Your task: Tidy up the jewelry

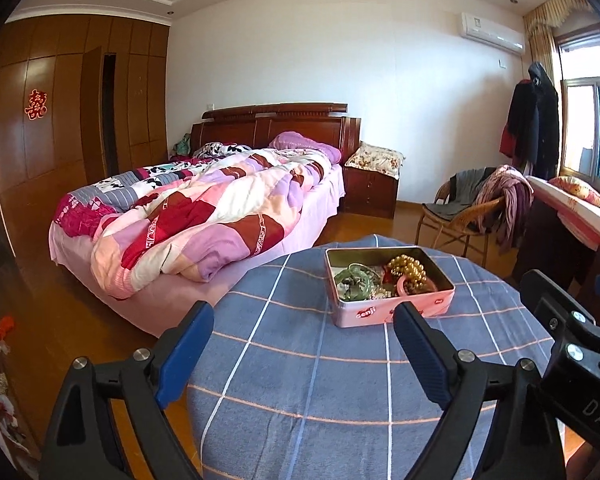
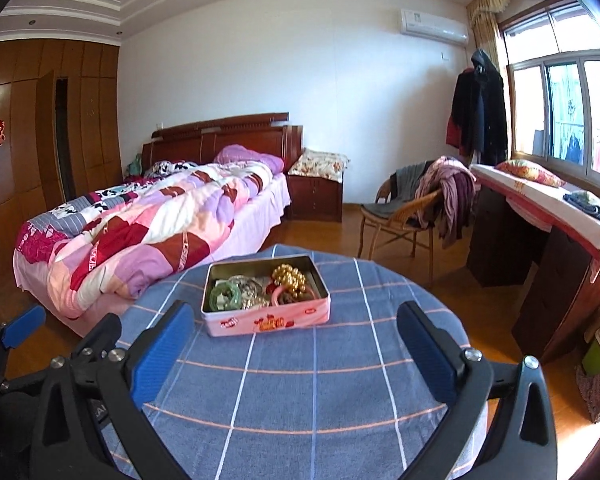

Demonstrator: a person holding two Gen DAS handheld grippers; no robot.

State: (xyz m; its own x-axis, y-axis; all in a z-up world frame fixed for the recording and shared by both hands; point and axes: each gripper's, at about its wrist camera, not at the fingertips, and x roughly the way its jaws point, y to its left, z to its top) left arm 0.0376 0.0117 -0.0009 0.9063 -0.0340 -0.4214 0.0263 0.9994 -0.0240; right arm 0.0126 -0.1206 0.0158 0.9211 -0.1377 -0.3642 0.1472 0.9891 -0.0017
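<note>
A pink tin (image 2: 266, 322) is sitting open on the round counter (image 2: 300, 392) under a blue checked cloth, holding gold beads (image 2: 290, 278), a green bangle (image 2: 225, 295) and other tangled jewelry. The left gripper (image 1: 303, 338) and right gripper (image 2: 296, 334) are hovering short of it, fingers spread wide with nothing between them. A bed (image 2: 140, 224) is standing beyond.

Tin (image 2: 266, 322) on table (image 2: 340, 380), jewelry (image 2: 260, 286) in tin, bed (image 2: 140, 232) behind left, chair (image 2: 400, 216) behind right.
</note>
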